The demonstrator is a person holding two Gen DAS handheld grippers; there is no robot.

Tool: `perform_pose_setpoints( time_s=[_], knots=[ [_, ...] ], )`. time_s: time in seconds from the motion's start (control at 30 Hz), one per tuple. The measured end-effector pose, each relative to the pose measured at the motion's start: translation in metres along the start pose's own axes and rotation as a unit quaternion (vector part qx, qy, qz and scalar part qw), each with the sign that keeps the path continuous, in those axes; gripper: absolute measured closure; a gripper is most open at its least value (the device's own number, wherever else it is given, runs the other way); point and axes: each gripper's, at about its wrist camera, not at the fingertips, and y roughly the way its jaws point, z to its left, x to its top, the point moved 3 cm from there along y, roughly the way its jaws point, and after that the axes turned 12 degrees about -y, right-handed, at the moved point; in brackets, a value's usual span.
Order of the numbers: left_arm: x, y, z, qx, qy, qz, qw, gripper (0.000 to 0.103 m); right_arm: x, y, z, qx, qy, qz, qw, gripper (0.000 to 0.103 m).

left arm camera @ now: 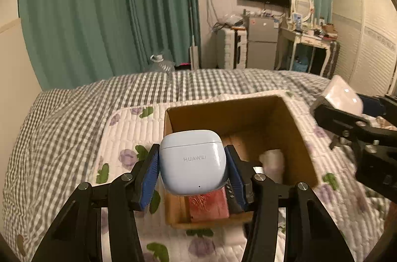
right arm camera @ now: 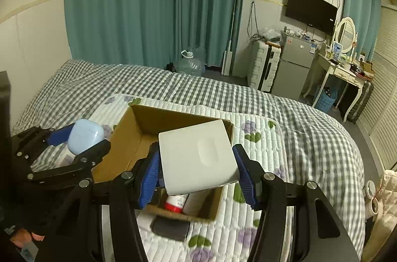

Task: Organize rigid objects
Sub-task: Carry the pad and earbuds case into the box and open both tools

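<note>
The left gripper (left arm camera: 193,162) clasps a pale blue Huawei earbud case (left arm camera: 193,161) above the near end of the cardboard box (left arm camera: 295,138) on the floral quilt (left arm camera: 124,135); the right gripper (right arm camera: 197,162) pinches a white square box (right arm camera: 198,157) over the same carton; beneath, a red-capped tube (right arm camera: 175,203) is half hidden, a red packet (left arm camera: 208,206) partly covered, a whitish item (left arm camera: 273,161) too blurred to name.

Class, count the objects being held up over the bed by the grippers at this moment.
2: a blue earbud case in the left gripper, a white box in the right gripper. Both hover over the cardboard box.
</note>
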Motion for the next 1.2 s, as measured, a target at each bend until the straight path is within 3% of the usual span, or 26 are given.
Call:
perform_pose_setpoints(
  time_s=[0.17, 0.47, 0.63, 0.7, 0.8, 0.93, 1.2],
  knots=[
    [-0.015, 0.050, -0.002, 0.003, -0.004, 0.028, 0.9996, 0.051, -0.008, 0.042, -0.002, -0.005, -0.001, 0.021, 1.000, 0.047],
    [-0.033, 0.077, -0.013, 0.005, 0.026, 0.016, 0.9995, 0.051, -0.032, 0.092, -0.009, -0.002, 0.000, 0.048, 0.999, 0.047],
    [-0.031, 0.080, -0.013, 0.002, 0.020, 0.018, 0.9996, 0.048, -0.035, 0.097, -0.008, 0.001, 0.001, 0.050, 0.999, 0.047],
    [-0.029, 0.078, -0.009, 0.000, 0.011, 0.018, 0.9998, 0.037, -0.035, 0.097, -0.010, 0.002, 0.005, 0.051, 0.999, 0.047],
    [-0.022, 0.067, -0.003, -0.007, -0.008, 0.012, 0.9999, 0.030, -0.032, 0.094, -0.011, -0.002, 0.006, 0.051, 0.999, 0.047],
    [-0.008, 0.044, 0.007, -0.020, -0.031, -0.006, 0.9993, 0.030, -0.027, 0.091, -0.009, -0.002, 0.006, 0.047, 0.999, 0.047],
    [0.010, 0.034, 0.037, 0.006, -0.043, -0.010, 0.9990, 0.030, -0.017, 0.125, 0.002, 0.021, 0.015, 0.074, 0.997, 0.047]
  ],
)
